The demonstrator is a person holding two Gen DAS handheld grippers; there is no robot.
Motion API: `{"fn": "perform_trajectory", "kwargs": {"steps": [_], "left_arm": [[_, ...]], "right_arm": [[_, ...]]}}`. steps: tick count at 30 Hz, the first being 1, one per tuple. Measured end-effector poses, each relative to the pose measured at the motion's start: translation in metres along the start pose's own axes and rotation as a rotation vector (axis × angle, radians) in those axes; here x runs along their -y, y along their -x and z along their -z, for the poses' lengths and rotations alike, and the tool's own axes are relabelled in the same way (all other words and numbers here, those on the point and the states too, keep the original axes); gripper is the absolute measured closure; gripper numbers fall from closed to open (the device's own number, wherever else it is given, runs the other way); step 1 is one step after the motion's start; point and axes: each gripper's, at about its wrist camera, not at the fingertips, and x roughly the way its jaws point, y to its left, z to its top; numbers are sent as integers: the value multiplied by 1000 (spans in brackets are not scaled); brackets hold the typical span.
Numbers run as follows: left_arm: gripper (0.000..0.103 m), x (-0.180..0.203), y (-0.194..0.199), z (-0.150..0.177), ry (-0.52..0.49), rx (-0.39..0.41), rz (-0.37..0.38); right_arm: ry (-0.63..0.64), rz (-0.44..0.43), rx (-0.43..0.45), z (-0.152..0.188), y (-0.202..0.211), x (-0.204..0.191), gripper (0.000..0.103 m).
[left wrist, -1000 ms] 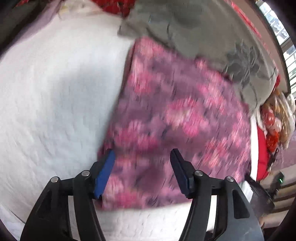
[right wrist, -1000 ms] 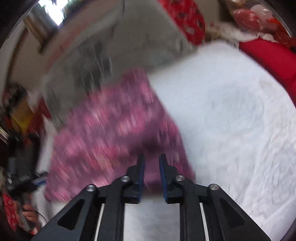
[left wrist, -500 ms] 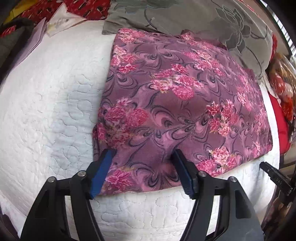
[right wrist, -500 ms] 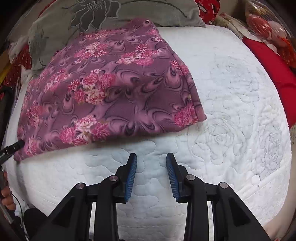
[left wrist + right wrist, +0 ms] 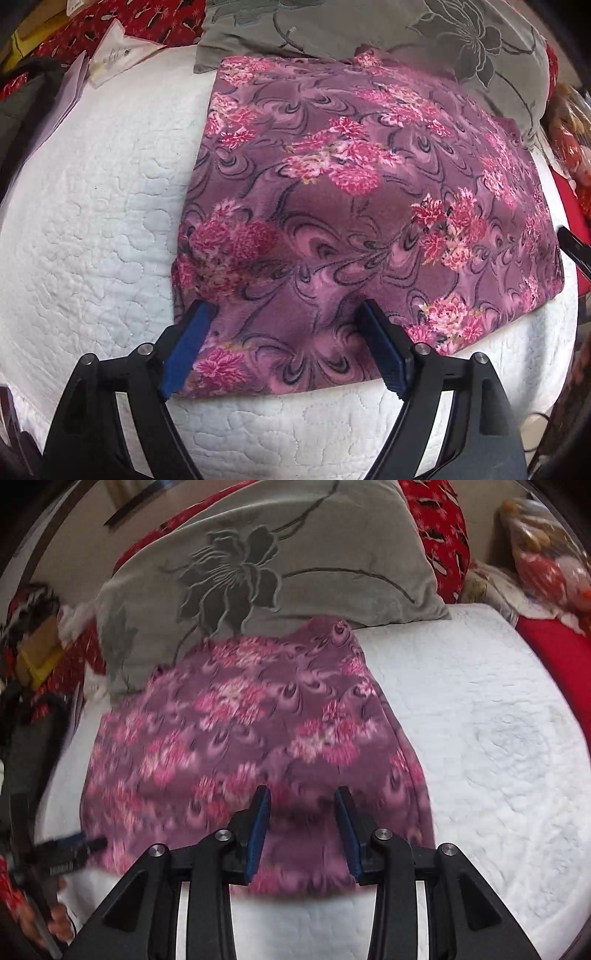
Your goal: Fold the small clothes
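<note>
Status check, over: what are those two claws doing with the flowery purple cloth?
Left gripper open, right gripper open, both over near edge. Purple floral garment flat on white quilt. Nothing gripped.

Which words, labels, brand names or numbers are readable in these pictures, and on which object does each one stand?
No text can be read with certainty.
White plastic packet at the far left edge of the white quilted bed cover: a line of small dark print, too small to read.
Purple floral folded garment, grey flower-pattern pillow, left gripper, right gripper: no lettering visible.
</note>
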Motion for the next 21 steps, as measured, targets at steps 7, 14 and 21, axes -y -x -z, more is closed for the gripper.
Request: {"fn": "perform_trajectory", "kwargs": {"steps": [7,14,21], "left_arm": [[21,-10,41,-65,25,181,18],[19,-41,-26,-121,160,53,-21],[9,-64,-27,-126,228,55,36]], "right_arm": [[-34,35,20,-33,-29,17,65],[-123,9,126,-84,-50,31,64],[-92,115,21,-93,-85,34,61]]}}
